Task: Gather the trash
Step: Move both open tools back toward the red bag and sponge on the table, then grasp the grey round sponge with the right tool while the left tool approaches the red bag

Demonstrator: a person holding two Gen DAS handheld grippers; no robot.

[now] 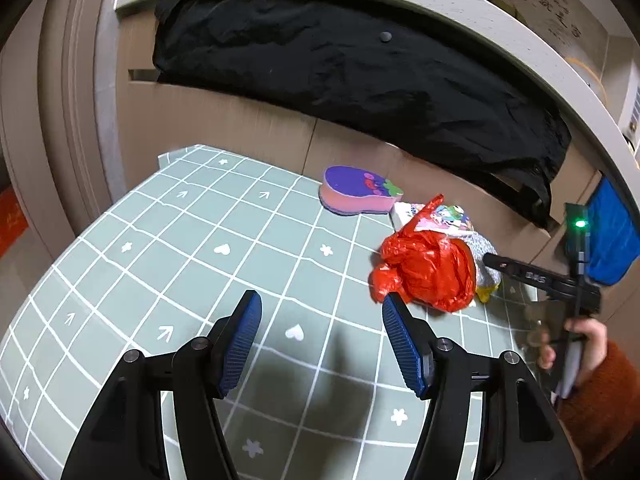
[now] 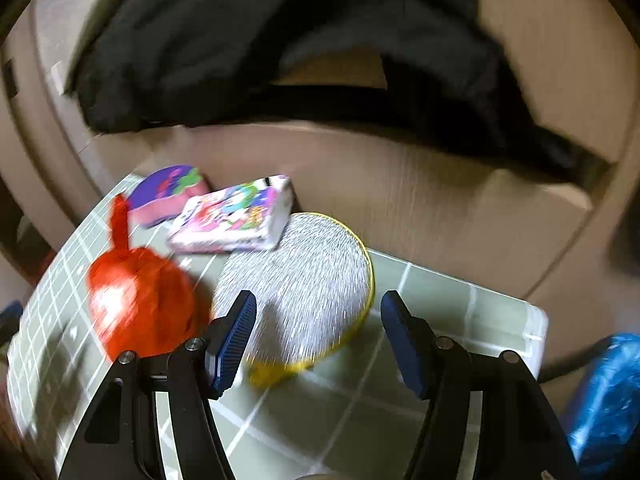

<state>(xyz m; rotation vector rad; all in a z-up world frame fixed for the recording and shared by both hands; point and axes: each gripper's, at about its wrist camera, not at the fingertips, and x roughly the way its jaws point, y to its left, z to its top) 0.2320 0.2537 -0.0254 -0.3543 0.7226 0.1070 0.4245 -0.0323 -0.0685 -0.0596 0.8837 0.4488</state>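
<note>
Red bag (image 1: pixel 430 270) lies on the checked tablecloth (image 1: pixel 180 264), just right of the spread, empty left gripper (image 1: pixel 322 340), hiding most of the trash behind it. From the right wrist, blurred: right gripper (image 2: pixel 318 338) spread empty over a silvery disc (image 2: pixel 304 280); black cloth (image 2: pixel 248 52) beyond.

the red bag (image 1: pixel 430 270) is thin crinkled plastic, glossy. the tablecloth (image 1: pixel 168 264) looks smooth and a little shiny. the purple sponge (image 1: pixel 358 194) is matt foam. the round scrubber (image 2: pixel 304 280) looks like rough silver mesh. the black cloth (image 1: pixel 340 68) is matt and wrinkled.
</note>
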